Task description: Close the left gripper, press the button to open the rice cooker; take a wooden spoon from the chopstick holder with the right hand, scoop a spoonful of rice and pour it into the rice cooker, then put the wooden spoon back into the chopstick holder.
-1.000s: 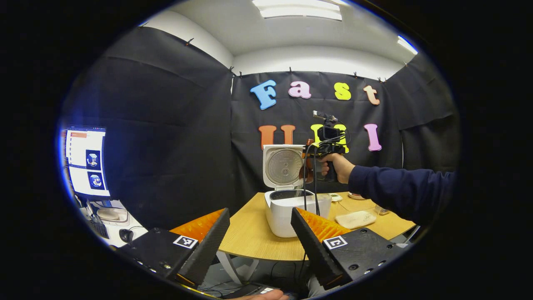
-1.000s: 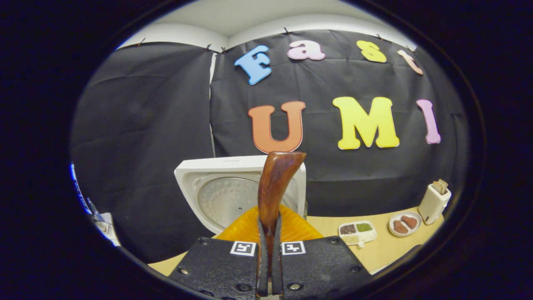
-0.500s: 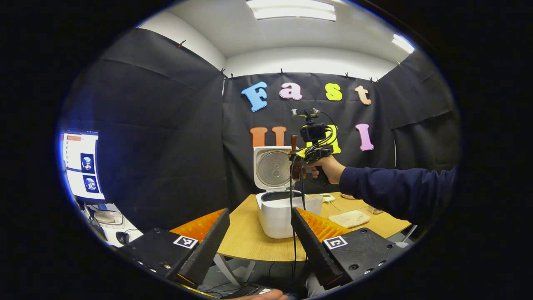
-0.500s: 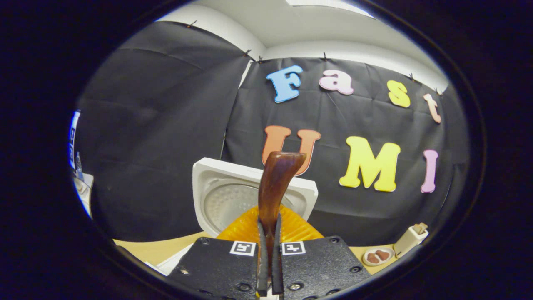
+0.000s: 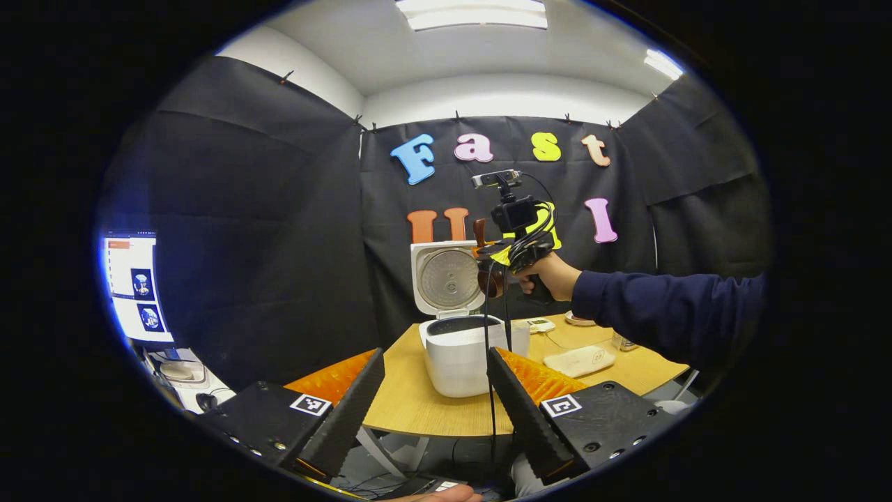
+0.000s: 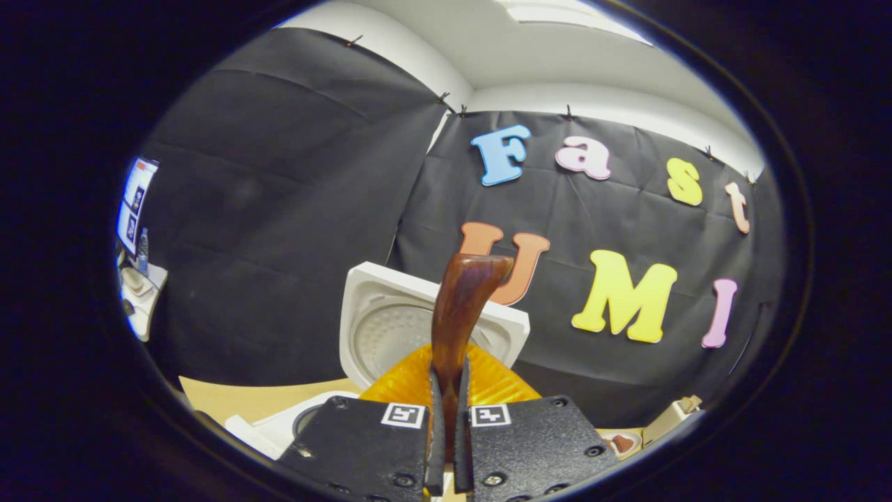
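In the right gripper view, the wooden spoon (image 6: 460,314) is seen pinched between the pressed jaws of the right gripper (image 6: 446,418), its handle rising upright from between them in front of the raised lid (image 6: 390,328) of the rice cooker. In the left gripper view, the jaws of the left gripper (image 5: 435,411) are held spread with nothing between them, short of the near edge of the wooden surface (image 5: 411,404). On that surface the rice cooker (image 5: 456,348) is observed standing open, with the right gripper and its hand (image 5: 550,275) held above and just beside the pot.
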